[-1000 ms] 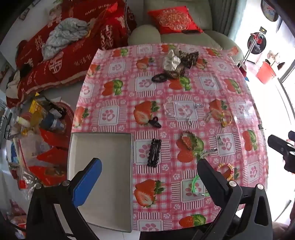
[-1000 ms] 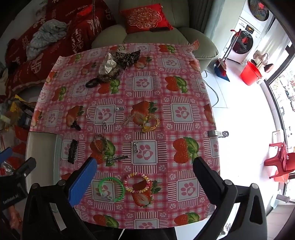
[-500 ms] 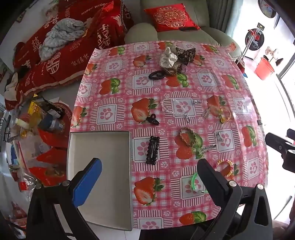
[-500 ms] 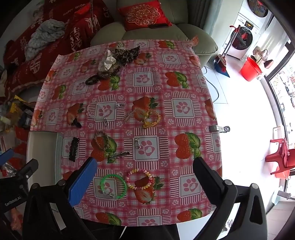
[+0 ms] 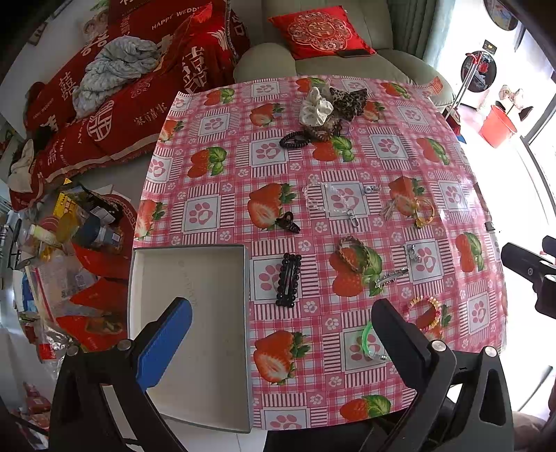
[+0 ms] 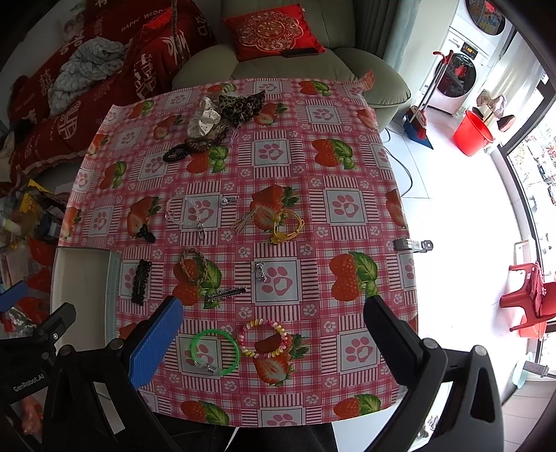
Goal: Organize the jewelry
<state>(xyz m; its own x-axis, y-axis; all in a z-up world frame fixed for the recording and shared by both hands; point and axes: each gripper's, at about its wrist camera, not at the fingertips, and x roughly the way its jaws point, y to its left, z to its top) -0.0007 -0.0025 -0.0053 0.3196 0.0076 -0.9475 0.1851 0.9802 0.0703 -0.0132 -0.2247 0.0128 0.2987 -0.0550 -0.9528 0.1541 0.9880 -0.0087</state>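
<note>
Jewelry lies scattered on a pink strawberry tablecloth [image 5: 347,163]. Near the front edge are a green bangle [image 6: 214,352] and a pastel bead bracelet [image 6: 266,339]. Farther back lie a black beaded clip [image 5: 288,280], a braided brown bracelet [image 5: 354,253], a silver clip [image 6: 227,295] and a yellow cord bracelet [image 6: 286,226]. An empty white box [image 5: 189,313] sits at the table's left front corner. My left gripper [image 5: 281,332] hovers open over the box's right edge. My right gripper [image 6: 272,321] hangs open above the two front bracelets, holding nothing.
Scrunchies and hair ties [image 5: 326,111] are piled at the table's far side. A small black claw clip [image 5: 288,222] and a clear chain [image 5: 338,203] lie mid-table. A sofa with red cushions [image 5: 321,29] stands behind, floor clutter [image 5: 69,229] at the left, a red bucket [image 6: 472,134] at the right.
Both views have pulled slightly back and up from the table, so more of the front edge shows. Both grippers stay open and empty; no item has moved.
</note>
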